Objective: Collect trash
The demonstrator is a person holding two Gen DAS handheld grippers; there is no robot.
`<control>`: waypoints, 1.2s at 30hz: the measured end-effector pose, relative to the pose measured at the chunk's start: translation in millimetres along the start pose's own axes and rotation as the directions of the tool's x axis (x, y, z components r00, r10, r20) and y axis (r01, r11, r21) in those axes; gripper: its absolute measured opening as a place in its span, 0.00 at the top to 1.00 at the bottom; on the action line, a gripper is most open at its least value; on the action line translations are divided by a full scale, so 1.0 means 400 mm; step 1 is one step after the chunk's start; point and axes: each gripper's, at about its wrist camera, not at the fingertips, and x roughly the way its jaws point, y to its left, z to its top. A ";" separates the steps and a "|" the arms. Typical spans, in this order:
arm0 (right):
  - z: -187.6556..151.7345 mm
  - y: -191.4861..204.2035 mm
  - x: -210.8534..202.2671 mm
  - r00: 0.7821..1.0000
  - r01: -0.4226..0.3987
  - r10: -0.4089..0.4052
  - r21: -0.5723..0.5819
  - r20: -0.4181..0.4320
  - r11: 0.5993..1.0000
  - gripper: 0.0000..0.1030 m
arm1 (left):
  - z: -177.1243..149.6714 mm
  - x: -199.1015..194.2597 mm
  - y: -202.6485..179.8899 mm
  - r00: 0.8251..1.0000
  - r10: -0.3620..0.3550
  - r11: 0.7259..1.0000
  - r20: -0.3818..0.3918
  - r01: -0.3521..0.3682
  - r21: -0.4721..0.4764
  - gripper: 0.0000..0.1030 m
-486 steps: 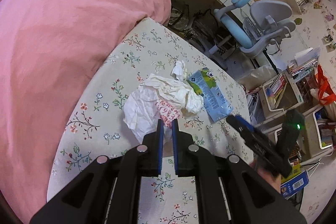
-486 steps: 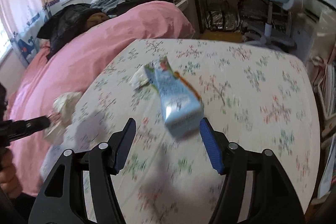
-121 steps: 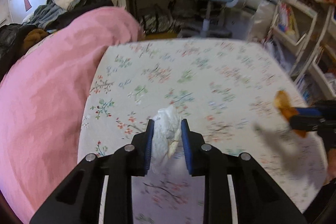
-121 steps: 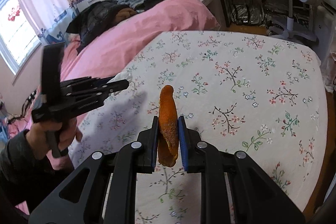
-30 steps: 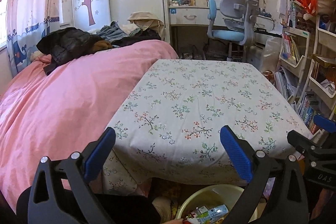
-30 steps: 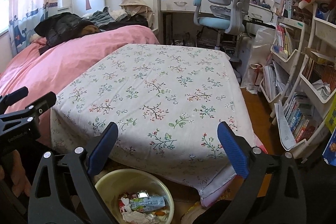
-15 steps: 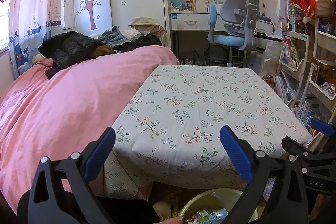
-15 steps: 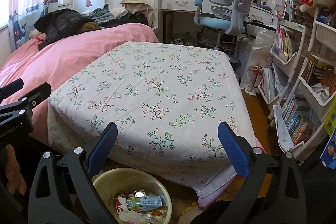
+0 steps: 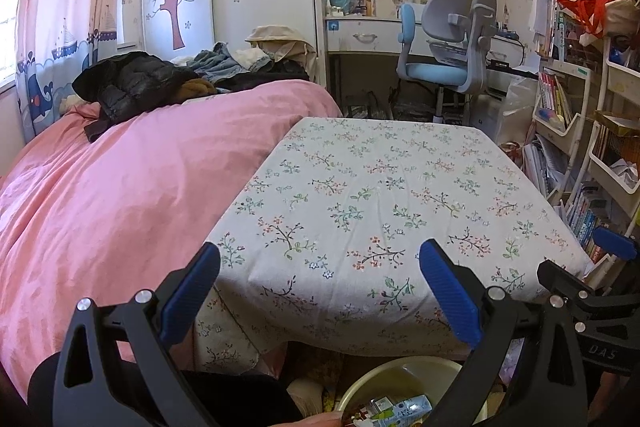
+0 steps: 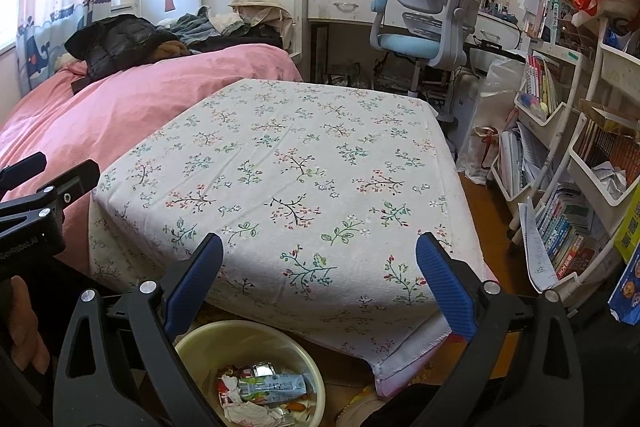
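Note:
A pale yellow basin stands on the floor under the table's near edge. It holds a blue milk carton, crumpled white paper and other scraps. In the left wrist view the basin shows only partly, with the carton at the bottom edge. My left gripper is open and holds nothing, hovering before the flowered tablecloth. My right gripper is open too, above the basin. The tablecloth carries no trash.
A pink quilt covers the bed at the left, with dark clothes piled behind. A blue-grey desk chair stands beyond the table. White shelves full of books line the right. A hand grips the left tool.
Both grippers have risen a little and stayed open. The basin sits lower in both views and more of the far wall shows.

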 end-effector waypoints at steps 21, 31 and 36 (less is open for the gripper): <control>-0.005 0.009 0.005 1.000 0.001 -0.001 -0.013 -0.010 1.000 0.09 | -0.006 -0.006 -0.004 1.000 -0.013 1.000 0.016 0.013 -0.007 0.07; -0.006 0.006 0.009 1.000 -0.001 0.001 -0.015 -0.010 1.000 0.08 | -0.012 -0.013 -0.006 0.998 -0.014 1.000 0.059 0.015 -0.009 0.07; 0.020 -0.025 0.026 0.999 -0.029 0.031 0.042 -0.033 0.999 0.07 | 0.022 0.020 -0.013 0.999 -0.040 0.999 -0.006 0.040 0.017 0.07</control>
